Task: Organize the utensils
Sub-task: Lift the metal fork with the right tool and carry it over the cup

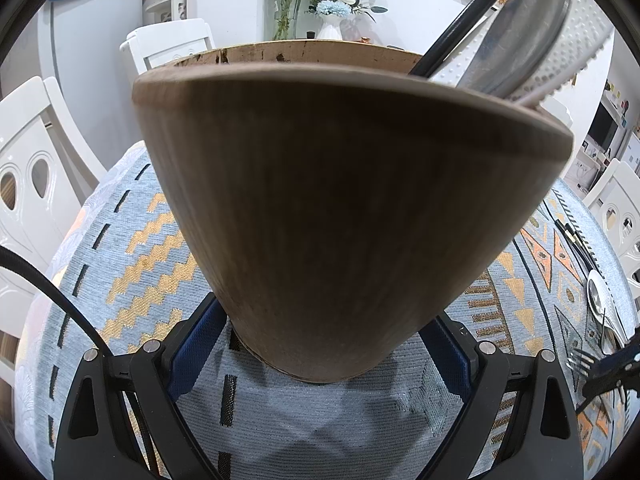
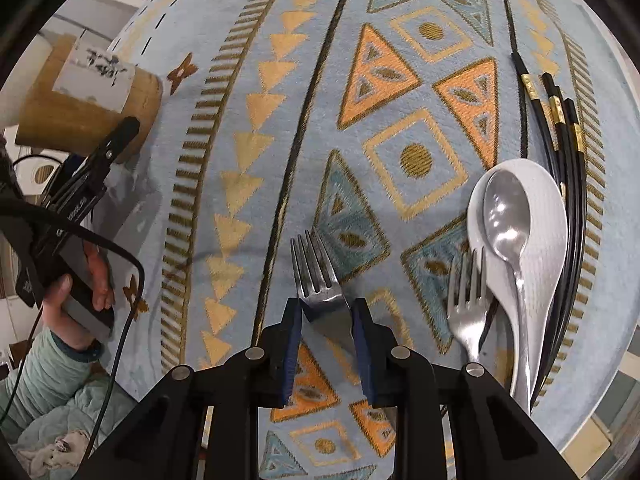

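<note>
Patterned tablecloth [image 2: 248,128], fork [image 2: 318,276] between right fingers [image 2: 292,332]

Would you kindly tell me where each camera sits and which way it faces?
Left wrist: on the left gripper, facing forward at the wooden holder its jaws clamp; only those jaws show.
Right wrist: on the right gripper, facing steeply down at the fork in its jaws; the left hand shows too.
Shared: the wooden holder and tablecloth.

We see a blue cloth [image 2: 248,128] with orange and gold triangles and squares spread over the table. Behind it we see white chairs [image 1: 36,184], a white vase of blue and white flowers [image 1: 340,4], and a glass vase of green stems [image 1: 286,4].
</note>
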